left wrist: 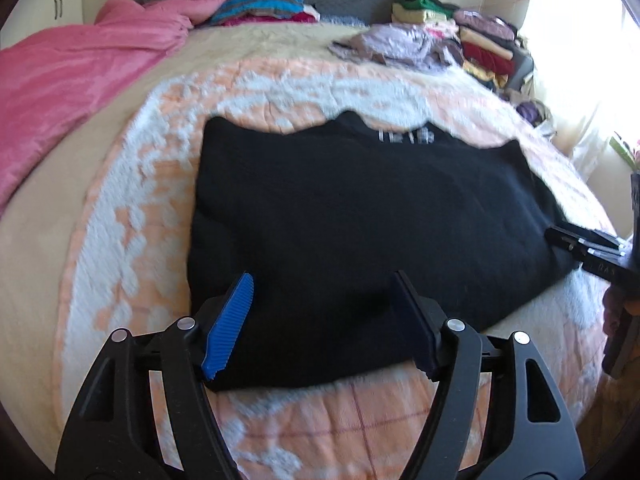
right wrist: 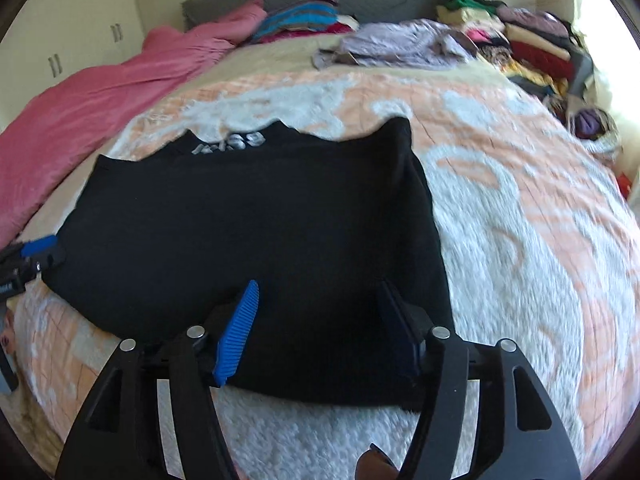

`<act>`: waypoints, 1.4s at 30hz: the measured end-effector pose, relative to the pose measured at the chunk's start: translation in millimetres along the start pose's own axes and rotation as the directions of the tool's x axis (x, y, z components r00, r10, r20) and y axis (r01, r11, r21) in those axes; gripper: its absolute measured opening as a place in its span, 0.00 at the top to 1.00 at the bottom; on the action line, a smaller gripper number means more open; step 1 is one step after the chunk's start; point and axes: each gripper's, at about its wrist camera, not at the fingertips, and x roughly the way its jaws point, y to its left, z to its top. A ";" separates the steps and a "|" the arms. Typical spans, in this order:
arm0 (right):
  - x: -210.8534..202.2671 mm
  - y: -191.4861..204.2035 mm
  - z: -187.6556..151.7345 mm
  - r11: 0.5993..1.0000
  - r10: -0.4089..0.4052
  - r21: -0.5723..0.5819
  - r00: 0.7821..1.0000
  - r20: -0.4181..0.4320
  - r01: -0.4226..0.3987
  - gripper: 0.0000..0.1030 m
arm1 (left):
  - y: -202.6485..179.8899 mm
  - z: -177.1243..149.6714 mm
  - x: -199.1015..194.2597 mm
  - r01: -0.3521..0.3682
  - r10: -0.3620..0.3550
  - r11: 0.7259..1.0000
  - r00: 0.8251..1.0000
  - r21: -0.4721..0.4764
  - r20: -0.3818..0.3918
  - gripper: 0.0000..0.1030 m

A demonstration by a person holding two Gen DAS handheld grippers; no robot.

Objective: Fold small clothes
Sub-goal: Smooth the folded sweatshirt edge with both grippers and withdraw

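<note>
black knit garment with pale lettering near its collar [left wrist: 360, 216] lies flat on the peach-and-white fleece bedspread [left wrist: 120, 208], sides seemingly already tucked into a rectangle. left gripper [left wrist: 320, 320] and right gripper [right wrist: 320, 328] both gape wide, nothing held, each over the near hem, one per corner. likely step: final crosswise fold. next move needs each to pinch a near corner and carry it toward the collar. bedspread beyond the collar is free; pink blanket [left wrist: 60, 80] far left, stacked folded clothes [right wrist: 532, 48] far right by the headboard, both well apart from the garment.
</note>
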 end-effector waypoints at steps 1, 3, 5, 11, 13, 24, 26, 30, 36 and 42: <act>-0.8 -2.1 -2.9 1.000 0.007 0.010 1.000 0.002 -0.007 0.41 | -1.5 -2.7 1.8 -0.008 0.008 1.000 1.000 0.001 -0.005 0.39; -3.4 -4.6 -7.1 1.000 0.009 0.023 1.000 0.004 -0.009 0.41 | -3.4 -8.0 2.9 -0.007 0.007 1.000 1.000 -0.009 -0.012 0.38; -5.3 -9.0 -13.7 0.999 0.009 0.047 1.000 0.006 -0.009 0.39 | -5.4 -11.4 3.9 -0.011 0.011 1.000 1.000 -0.006 -0.017 0.38; -7.3 -11.5 -23.8 0.998 -0.008 0.057 1.000 0.013 0.007 0.39 | -5.5 -18.0 2.7 -0.020 0.020 1.000 1.000 -0.009 -0.016 0.38; -8.8 -12.1 -28.5 0.998 -0.011 0.069 1.000 0.018 0.010 0.39 | -5.9 -20.6 1.7 -0.023 0.023 1.000 1.000 -0.007 -0.017 0.38; -31.2 -13.0 -44.2 0.990 -0.003 0.140 0.998 0.065 -0.006 0.26 | -6.1 -36.3 -15.0 -0.016 0.016 1.000 1.000 -0.005 -0.004 0.38; -34.3 -12.3 -45.4 0.989 -0.006 0.146 0.998 0.068 -0.004 0.23 | -6.1 -38.1 -17.6 -0.012 0.011 1.000 1.000 -0.006 -0.004 0.38; -40.8 -11.9 -48.9 0.987 -0.022 0.159 0.998 0.067 0.011 0.20 | -3.6 -43.9 -24.6 0.003 -0.003 1.000 1.000 -0.021 -0.007 0.38; -66.0 -3.2 -47.7 0.991 -0.026 0.136 0.992 0.127 0.008 0.07 | 0.8 -42.5 -40.8 0.012 -0.011 0.999 1.000 -0.044 0.018 0.25; -82.5 17.8 -40.2 0.997 -0.008 0.079 0.987 0.163 -0.005 0.05 | 14.3 -36.3 -55.2 -0.010 0.013 0.997 0.999 -0.080 0.041 0.09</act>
